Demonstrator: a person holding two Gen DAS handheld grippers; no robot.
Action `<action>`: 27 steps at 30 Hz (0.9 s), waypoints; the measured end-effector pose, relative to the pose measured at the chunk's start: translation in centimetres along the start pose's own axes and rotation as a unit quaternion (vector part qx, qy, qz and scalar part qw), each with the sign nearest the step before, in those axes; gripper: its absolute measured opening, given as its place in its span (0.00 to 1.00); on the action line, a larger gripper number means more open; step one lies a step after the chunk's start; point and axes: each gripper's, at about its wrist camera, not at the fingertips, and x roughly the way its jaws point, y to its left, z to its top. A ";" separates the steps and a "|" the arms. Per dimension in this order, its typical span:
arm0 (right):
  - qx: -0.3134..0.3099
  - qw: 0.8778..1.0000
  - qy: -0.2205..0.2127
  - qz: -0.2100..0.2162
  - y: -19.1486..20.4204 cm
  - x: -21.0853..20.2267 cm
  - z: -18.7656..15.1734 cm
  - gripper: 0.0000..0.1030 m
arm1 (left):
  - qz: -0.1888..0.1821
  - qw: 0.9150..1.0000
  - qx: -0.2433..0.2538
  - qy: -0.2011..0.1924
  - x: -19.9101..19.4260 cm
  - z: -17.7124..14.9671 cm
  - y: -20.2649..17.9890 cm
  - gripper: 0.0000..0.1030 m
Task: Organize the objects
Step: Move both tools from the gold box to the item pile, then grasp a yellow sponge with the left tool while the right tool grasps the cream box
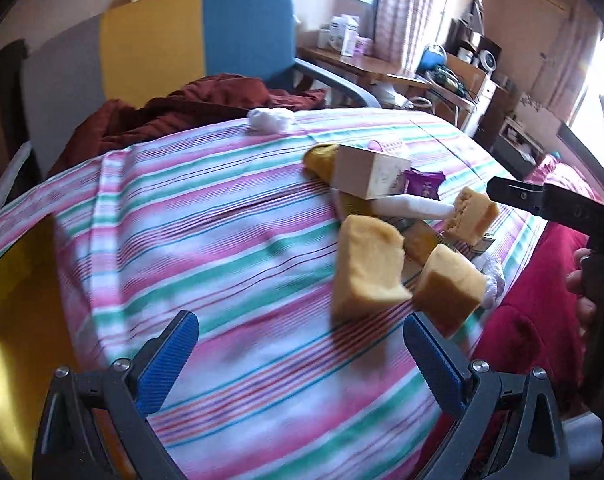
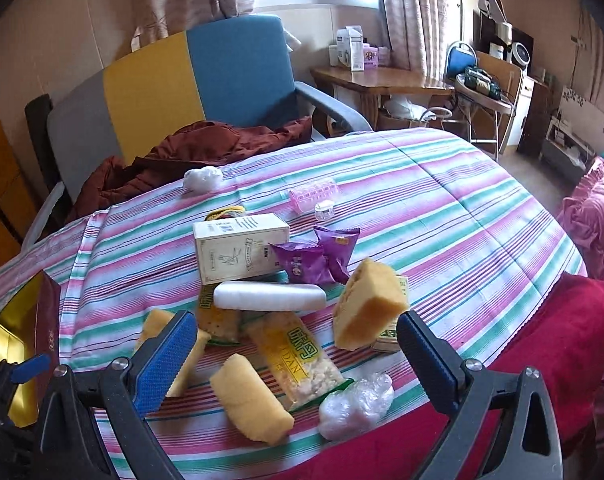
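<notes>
A pile of small objects lies on a striped cloth (image 2: pixel 441 208). Three yellow sponges show in the right wrist view: one (image 2: pixel 367 304) propped up, one (image 2: pixel 250 398) lying near, one (image 2: pixel 174 344) partly behind my left finger. There are also a cream box (image 2: pixel 238 246), purple snack packets (image 2: pixel 315 254), a white roll (image 2: pixel 268 297), a yellow snack bag (image 2: pixel 298 364) and a clear plastic wad (image 2: pixel 355 404). My right gripper (image 2: pixel 296 350) is open above the pile. My left gripper (image 1: pixel 300 354) is open and empty left of two sponges (image 1: pixel 367 266).
A pink ribbed holder (image 2: pixel 313 194) and a white wad (image 2: pixel 202 178) lie farther back. A chair (image 2: pixel 206 76) with a brown jacket (image 2: pixel 198 152) stands behind. A red blanket (image 2: pixel 553 340) lies at the right. A yellow box (image 2: pixel 18 344) sits at the left edge.
</notes>
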 end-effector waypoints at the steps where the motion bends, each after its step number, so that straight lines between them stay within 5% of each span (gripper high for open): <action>1: 0.006 1.000 0.002 0.002 -0.4 0.3 0.0 0.99 | -0.004 1.000 0.008 0.001 0.6 0.4 -0.6 1.00; 11: 0.072 0.995 0.032 0.054 -2.6 2.0 0.0 0.99 | 0.008 0.996 0.088 0.020 6.5 3.0 -4.6 0.98; 16: 0.069 0.995 0.036 0.062 -2.5 2.2 0.0 0.99 | -0.038 0.996 0.071 0.040 8.2 3.0 -3.7 0.50; 27: -0.041 0.995 0.031 0.089 2.7 3.5 3.9 0.99 | -0.042 0.999 0.025 -0.002 2.9 -0.4 -0.2 0.48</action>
